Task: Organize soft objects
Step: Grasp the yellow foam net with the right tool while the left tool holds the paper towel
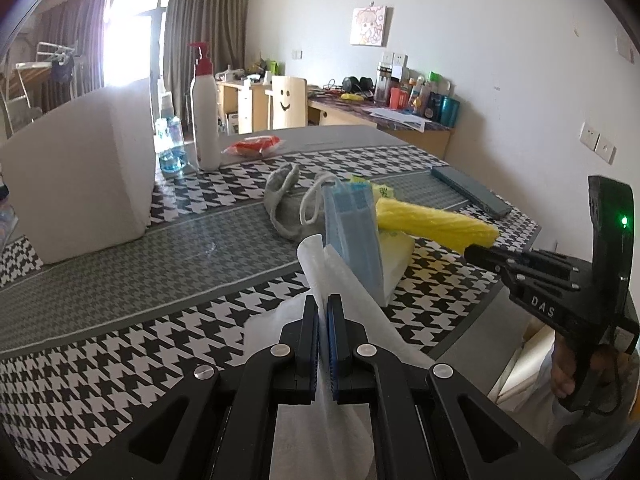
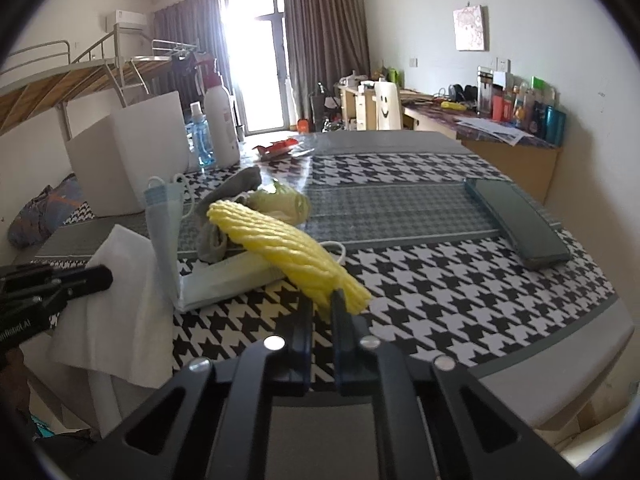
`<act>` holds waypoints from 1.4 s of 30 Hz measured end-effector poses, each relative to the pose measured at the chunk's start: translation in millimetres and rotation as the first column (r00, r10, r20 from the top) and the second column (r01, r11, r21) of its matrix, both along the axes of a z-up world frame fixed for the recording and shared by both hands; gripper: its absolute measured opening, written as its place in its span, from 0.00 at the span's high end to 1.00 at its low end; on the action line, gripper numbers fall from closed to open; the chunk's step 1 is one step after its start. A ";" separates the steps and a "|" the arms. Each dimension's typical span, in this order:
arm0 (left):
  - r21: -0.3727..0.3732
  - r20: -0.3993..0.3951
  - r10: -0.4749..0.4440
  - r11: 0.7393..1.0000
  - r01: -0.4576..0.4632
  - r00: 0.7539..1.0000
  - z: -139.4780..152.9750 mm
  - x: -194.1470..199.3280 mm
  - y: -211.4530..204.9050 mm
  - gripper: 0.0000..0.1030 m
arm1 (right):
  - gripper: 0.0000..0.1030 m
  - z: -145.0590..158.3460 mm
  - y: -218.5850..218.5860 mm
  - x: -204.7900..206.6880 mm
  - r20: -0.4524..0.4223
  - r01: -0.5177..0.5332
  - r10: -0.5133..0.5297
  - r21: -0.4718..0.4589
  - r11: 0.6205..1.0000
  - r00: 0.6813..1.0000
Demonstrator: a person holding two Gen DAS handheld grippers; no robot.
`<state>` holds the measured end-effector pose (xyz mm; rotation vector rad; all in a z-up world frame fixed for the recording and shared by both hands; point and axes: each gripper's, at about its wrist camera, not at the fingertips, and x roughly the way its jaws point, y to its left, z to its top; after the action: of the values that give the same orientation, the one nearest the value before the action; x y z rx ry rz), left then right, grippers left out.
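My left gripper is shut on a white tissue sheet, held above the table's near edge; the sheet also shows in the right wrist view. My right gripper is shut on the end of a yellow foam net sleeve, lifted above the table; the sleeve also shows in the left wrist view. A blue face mask stands up against the pile. A grey sock and a yellow-green cloth lie behind it.
A white box stands at the left on the houndstooth tablecloth. A white pump bottle, a blue spray bottle and a red packet are farther back. A dark flat case lies at the right.
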<state>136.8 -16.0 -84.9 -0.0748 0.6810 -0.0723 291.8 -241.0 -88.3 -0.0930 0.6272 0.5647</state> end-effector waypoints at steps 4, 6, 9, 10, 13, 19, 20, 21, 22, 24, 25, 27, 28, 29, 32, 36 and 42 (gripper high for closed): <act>-0.003 0.019 0.006 1.000 -0.006 1.000 7.4 -2.1 3.1 0.96 | 0.90 1.1 1.7 -4.2 0.014 -0.002 0.002 -0.009 1.000 1.000; -0.001 0.024 0.010 1.000 -0.010 1.000 10.8 -2.0 4.4 0.96 | 0.89 -0.3 3.1 -6.7 0.019 0.001 -0.001 -0.021 1.000 1.000; -0.002 0.029 0.015 1.000 -0.015 0.999 12.5 -2.7 7.0 0.96 | 0.65 -4.8 6.8 -9.3 0.045 0.024 -0.021 -0.074 0.997 0.999; -0.004 0.031 0.018 1.000 -0.018 0.999 13.2 -2.6 8.1 0.96 | 0.51 -5.3 6.2 -9.0 0.051 0.036 -0.032 -0.082 0.996 0.998; -0.005 0.032 0.025 1.000 -0.025 0.999 13.4 -2.7 9.9 0.96 | 0.44 -4.0 4.2 -9.4 0.081 0.053 -0.047 -0.077 0.996 0.996; -0.012 0.039 0.026 1.000 -0.026 0.999 17.2 -6.2 15.4 0.96 | 0.44 0.9 12.8 -5.6 0.148 0.084 -0.066 -0.116 0.990 0.987; -0.011 0.041 0.027 1.000 -0.026 0.999 18.0 -6.4 15.2 0.96 | 0.44 1.6 15.2 -6.3 0.167 0.086 -0.064 -0.129 0.988 0.984; -0.010 0.043 0.028 1.000 -0.027 0.999 19.0 -6.9 16.4 0.96 | 0.44 2.5 17.0 -6.9 0.178 0.082 -0.056 -0.137 0.987 0.982; -0.011 0.043 0.028 1.000 -0.028 0.999 19.5 -7.1 17.4 0.96 | 0.44 3.2 18.2 -7.3 0.184 0.081 -0.054 -0.145 0.986 0.981; -0.016 0.042 0.027 1.000 -0.026 0.999 19.9 -7.8 19.2 0.96 | 0.40 4.3 21.4 -9.7 0.206 0.080 -0.046 -0.163 0.983 0.978; -0.016 0.043 0.025 1.000 -0.024 0.999 19.7 -8.0 19.8 0.96 | 0.36 4.7 23.7 -11.5 0.219 0.079 -0.040 -0.171 0.982 0.975; -0.021 0.041 0.022 1.000 -0.021 0.999 19.6 -8.6 21.6 0.96 | 0.34 4.9 26.7 -14.7 0.237 0.065 -0.020 -0.183 0.981 0.971; -0.022 0.040 0.022 1.000 -0.021 0.999 19.3 -9.0 22.5 0.96 | 0.34 5.8 28.6 -15.2 0.245 0.059 -0.011 -0.189 0.980 0.969; -0.024 0.040 0.022 0.999 -0.021 0.999 19.1 -9.3 23.6 0.96 | 0.34 5.4 31.2 -15.9 0.250 0.057 -0.006 -0.195 0.979 0.968; -0.032 0.038 0.023 0.999 -0.021 0.999 19.9 -11.8 26.9 0.96 | 0.34 5.9 36.2 -14.4 0.250 0.051 0.001 -0.200 0.978 0.968; -0.052 0.046 0.019 0.999 -0.016 0.999 24.3 -14.6 34.4 0.96 | 0.34 9.5 41.0 -17.1 0.267 0.028 0.023 -0.189 0.982 0.963; -0.060 0.039 0.019 0.998 -0.016 0.999 23.3 -12.4 43.1 0.96 | 0.40 12.1 49.5 -16.7 0.251 -0.006 0.049 -0.169 0.986 0.967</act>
<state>124.4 27.1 -61.7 -0.1364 0.6384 -0.0771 275.1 -191.5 -76.2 -0.3282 0.4221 0.5155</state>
